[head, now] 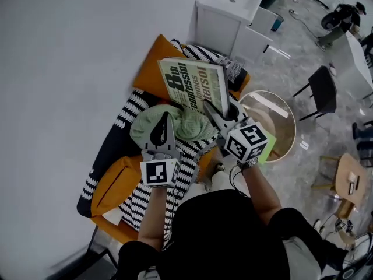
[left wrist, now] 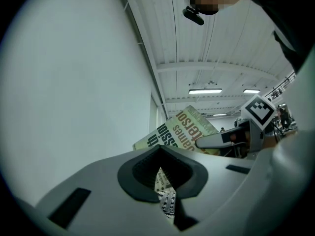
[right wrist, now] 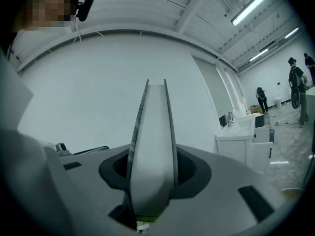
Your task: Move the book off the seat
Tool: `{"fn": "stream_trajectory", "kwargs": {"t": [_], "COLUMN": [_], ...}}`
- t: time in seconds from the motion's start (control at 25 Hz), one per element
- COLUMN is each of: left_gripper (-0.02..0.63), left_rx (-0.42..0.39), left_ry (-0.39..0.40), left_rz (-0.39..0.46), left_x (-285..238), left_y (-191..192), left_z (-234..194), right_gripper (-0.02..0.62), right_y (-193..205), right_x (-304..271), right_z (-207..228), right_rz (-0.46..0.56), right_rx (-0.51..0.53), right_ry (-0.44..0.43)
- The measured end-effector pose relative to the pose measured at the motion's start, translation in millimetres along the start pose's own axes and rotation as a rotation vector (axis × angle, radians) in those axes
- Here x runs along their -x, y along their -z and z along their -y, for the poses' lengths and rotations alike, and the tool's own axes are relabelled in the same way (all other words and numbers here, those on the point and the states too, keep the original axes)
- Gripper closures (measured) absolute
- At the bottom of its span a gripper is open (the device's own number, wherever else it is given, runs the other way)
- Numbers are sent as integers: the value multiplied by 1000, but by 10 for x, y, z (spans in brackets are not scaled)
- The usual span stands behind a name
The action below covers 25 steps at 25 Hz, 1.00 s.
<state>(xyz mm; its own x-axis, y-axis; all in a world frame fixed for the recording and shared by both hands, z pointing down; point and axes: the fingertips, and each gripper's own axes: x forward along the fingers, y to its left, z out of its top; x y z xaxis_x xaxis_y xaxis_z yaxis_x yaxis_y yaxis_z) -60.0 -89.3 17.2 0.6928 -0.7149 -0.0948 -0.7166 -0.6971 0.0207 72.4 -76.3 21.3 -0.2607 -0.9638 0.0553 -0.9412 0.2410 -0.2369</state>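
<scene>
The book (head: 189, 83), with a pale green and white cover and large print, is lifted and tilted above the orange seat (head: 150, 69). My right gripper (head: 212, 112) is shut on its near right edge. In the right gripper view the book (right wrist: 150, 141) stands edge-on between the jaws. The left gripper view shows the book (left wrist: 184, 127) ahead at the upper right, with the right gripper (left wrist: 209, 141) clamped on it. My left gripper (head: 162, 122) hovers over a pale green cushion (head: 189, 126), jaws together with nothing between them. A thin slit between the left gripper's (left wrist: 163, 181) jaws shows only striped cloth behind.
A black-and-white striped throw (head: 131, 112) covers the seat. A round glass table (head: 280, 118) stands just right of it. A white cabinet (head: 230, 10) is behind, and a black chair (head: 323, 89) and a wooden stool (head: 349, 182) are farther right. A white wall runs along the left.
</scene>
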Motion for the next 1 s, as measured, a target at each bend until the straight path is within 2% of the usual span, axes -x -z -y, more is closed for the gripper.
{"fn": "stream_trajectory", "kwargs": {"t": [0.2, 0.64, 1.0], "left_gripper": [595, 595, 596], "left_rx": [1, -12, -24], "left_ry": [81, 284, 435], "left_rz": [7, 32, 45], "left_x": [-190, -484, -283], "left_y": [-6, -149, -330], "left_z": [348, 1569, 3287], "right_gripper": [434, 434, 434], "right_y": [-142, -473, -667], "right_x": [289, 1467, 3138], "right_z": [252, 951, 1466], "right_rz": [39, 146, 200], "right_rx": [-11, -47, -29], "right_ry": [66, 241, 377]}}
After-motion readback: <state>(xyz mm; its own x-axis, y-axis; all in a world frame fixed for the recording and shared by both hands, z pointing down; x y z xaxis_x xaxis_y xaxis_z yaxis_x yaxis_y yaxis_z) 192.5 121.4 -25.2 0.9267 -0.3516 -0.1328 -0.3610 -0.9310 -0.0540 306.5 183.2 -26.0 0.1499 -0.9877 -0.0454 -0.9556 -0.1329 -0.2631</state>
